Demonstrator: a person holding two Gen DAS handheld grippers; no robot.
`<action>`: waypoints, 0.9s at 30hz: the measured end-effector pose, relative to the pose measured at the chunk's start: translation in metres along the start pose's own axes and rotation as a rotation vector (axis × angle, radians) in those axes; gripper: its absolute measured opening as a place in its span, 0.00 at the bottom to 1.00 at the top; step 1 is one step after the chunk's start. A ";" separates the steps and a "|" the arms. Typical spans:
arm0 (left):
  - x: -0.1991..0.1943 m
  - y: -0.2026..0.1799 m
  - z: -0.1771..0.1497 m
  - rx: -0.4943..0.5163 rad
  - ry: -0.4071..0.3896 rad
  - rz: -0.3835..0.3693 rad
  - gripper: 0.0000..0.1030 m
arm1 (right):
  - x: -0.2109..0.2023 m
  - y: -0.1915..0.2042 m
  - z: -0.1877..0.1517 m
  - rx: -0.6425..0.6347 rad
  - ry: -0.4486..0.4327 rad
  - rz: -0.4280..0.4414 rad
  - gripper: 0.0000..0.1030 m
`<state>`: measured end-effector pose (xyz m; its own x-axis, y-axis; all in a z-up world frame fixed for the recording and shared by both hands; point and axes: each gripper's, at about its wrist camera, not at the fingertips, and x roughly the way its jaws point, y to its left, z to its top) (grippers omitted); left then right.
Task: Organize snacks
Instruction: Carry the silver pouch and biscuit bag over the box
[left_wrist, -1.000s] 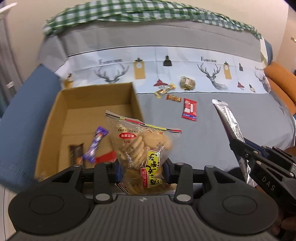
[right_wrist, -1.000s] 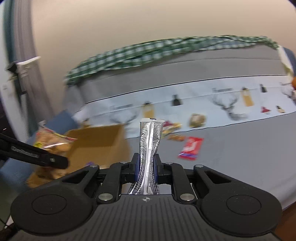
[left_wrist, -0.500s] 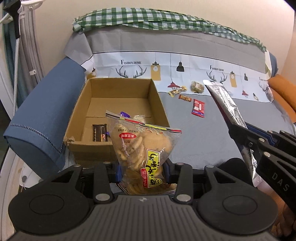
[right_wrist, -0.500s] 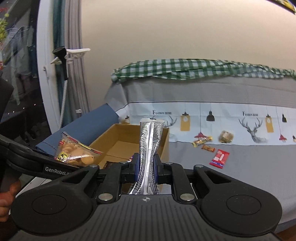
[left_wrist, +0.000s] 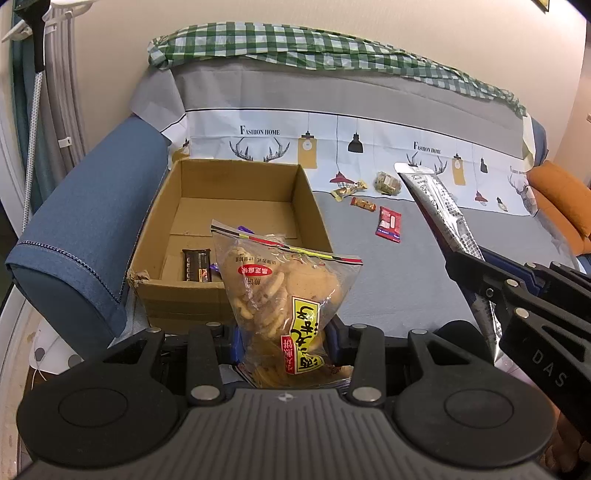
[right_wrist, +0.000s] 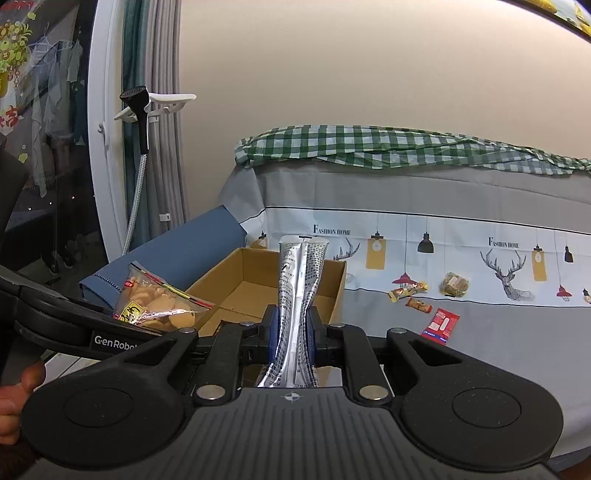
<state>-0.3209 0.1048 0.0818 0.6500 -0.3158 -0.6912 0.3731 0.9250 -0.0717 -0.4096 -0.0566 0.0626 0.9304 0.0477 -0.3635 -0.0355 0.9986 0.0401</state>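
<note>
My left gripper (left_wrist: 284, 347) is shut on a clear bag of biscuits (left_wrist: 284, 295) with a yellow label, held upright in front of the near wall of an open cardboard box (left_wrist: 177, 295). The box holds a dark chocolate bar (left_wrist: 197, 265) and a purple wrapper mostly hidden behind the bag. My right gripper (right_wrist: 293, 332) is shut on a silver foil snack pack (right_wrist: 299, 280), held upright to the right of the box; it also shows in the left wrist view (left_wrist: 439, 210). The biscuit bag shows in the right wrist view (right_wrist: 159, 308).
On the grey sofa cover (left_wrist: 406, 280) lie a red packet (left_wrist: 388, 223), a small orange bar (left_wrist: 363, 204), a yellow-wrapped candy (left_wrist: 347, 190) and a greenish clear pack (left_wrist: 388, 183). A blue armrest (left_wrist: 81, 229) flanks the box at left. An orange cushion (left_wrist: 561, 199) lies at right.
Both grippers have pulled back and up from the sofa with their snacks still held. The box and the loose snacks now look farther away.
</note>
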 end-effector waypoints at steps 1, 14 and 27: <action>0.000 0.000 0.000 -0.002 0.000 0.000 0.44 | 0.000 0.000 0.000 -0.002 0.001 0.001 0.15; 0.006 -0.001 0.000 -0.008 0.018 -0.005 0.44 | 0.005 -0.002 -0.001 -0.005 0.023 0.011 0.16; 0.018 0.002 0.000 -0.019 0.050 -0.010 0.44 | 0.016 -0.003 -0.004 0.006 0.059 0.015 0.16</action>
<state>-0.3083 0.1011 0.0686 0.6120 -0.3147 -0.7256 0.3665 0.9258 -0.0925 -0.3960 -0.0590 0.0533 0.9067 0.0645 -0.4169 -0.0474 0.9976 0.0512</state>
